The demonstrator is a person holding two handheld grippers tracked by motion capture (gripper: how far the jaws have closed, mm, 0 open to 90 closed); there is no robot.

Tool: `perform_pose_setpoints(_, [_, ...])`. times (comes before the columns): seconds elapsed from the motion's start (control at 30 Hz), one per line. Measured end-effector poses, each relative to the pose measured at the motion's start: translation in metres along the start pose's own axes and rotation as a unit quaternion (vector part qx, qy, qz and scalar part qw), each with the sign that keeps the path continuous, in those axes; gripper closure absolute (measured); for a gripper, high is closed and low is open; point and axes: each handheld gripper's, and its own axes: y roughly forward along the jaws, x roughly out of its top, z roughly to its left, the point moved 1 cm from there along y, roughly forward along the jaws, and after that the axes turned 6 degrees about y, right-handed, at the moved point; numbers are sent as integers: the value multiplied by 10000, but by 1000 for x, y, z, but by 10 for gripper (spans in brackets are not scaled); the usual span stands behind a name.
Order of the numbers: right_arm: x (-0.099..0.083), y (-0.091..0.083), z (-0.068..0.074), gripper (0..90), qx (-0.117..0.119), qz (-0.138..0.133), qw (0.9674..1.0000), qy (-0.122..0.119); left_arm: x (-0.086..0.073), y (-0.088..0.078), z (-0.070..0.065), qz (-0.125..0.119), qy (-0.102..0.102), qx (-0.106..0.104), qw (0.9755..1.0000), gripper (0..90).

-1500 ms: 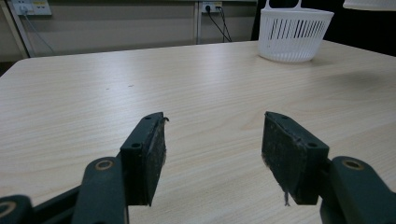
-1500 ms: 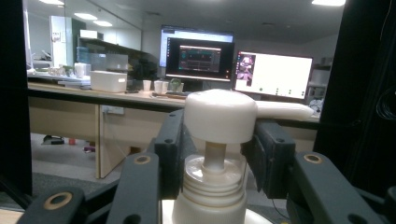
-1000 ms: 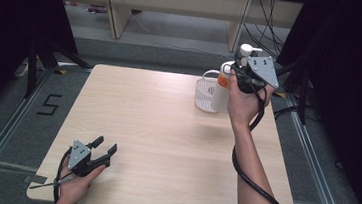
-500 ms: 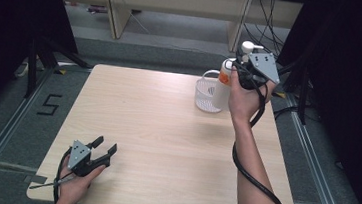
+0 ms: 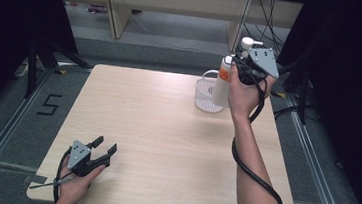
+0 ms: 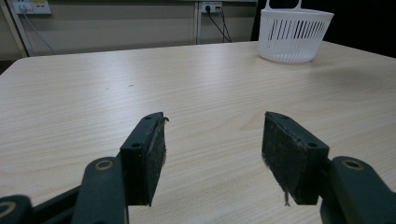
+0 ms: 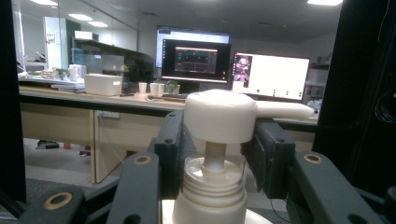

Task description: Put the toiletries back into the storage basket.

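My right gripper (image 5: pixel 237 67) is holding the white pump bottle (image 5: pixel 222 86) up over the far right of the counter (image 5: pixel 166 130), just beside the white basket (image 5: pixel 204 97), barely shifted from a second ago. Its fingers (image 7: pixel 173 149) are pinching the bottle's neck under the pump head. An orange patch is showing on the bottle; its writing is too small to read. My left gripper (image 5: pixel 101 154) is staying low at the near left corner, fingers (image 6: pixel 144 158) spread, nothing between them. A "5" (image 5: pixel 48 104) is marked on the floor.
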Motion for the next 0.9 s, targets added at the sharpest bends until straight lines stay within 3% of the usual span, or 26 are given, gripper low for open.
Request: perform_pose_setpoints(0.9, [11, 13, 7, 602, 57, -22, 10000, 58, 0, 0, 0, -7, -11, -5, 10000, 391])
